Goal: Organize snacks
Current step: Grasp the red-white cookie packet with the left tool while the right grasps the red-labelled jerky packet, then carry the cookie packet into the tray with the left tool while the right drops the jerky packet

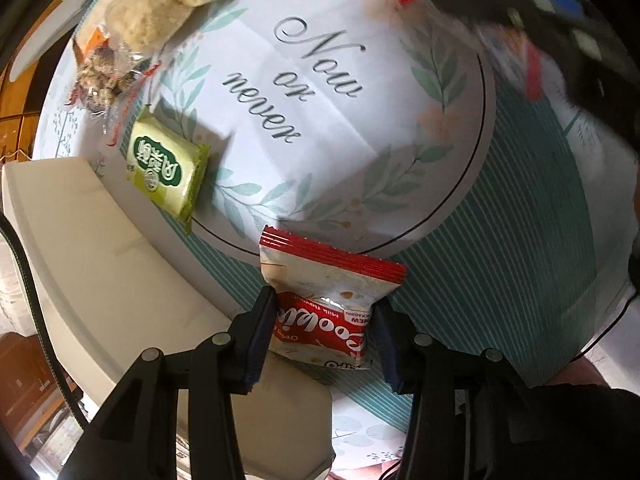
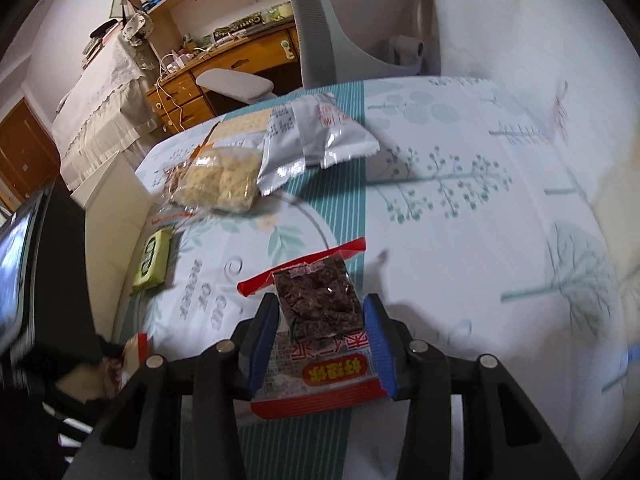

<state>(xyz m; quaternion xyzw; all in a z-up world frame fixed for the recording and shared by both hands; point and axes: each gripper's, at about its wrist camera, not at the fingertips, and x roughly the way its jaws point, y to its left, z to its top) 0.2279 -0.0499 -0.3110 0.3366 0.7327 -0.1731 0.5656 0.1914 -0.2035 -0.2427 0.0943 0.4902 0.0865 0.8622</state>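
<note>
My left gripper (image 1: 324, 300) is shut on a red-and-white cookie packet (image 1: 332, 264), pinching its sides just above the tablecloth's striped edge. Over the middle of the table, my right gripper (image 2: 320, 300) is shut on a clear packet of dark snack with red ends (image 2: 320, 368). A green packet (image 1: 168, 164) lies flat near the table's left edge and shows again as a green packet (image 2: 154, 262) in the right wrist view. A clear bag of pale crisp cakes (image 2: 220, 180) and a silver packet (image 2: 316, 136) lie at the far side.
The printed tablecloth (image 1: 360, 120) covers the table. A cream-white box-like surface (image 1: 80, 240) sits against the table's left edge. A grey office chair (image 2: 320, 20) stands behind the far edge, with a wooden desk (image 2: 224, 64) beyond. The cloth's right half (image 2: 480, 220) holds nothing.
</note>
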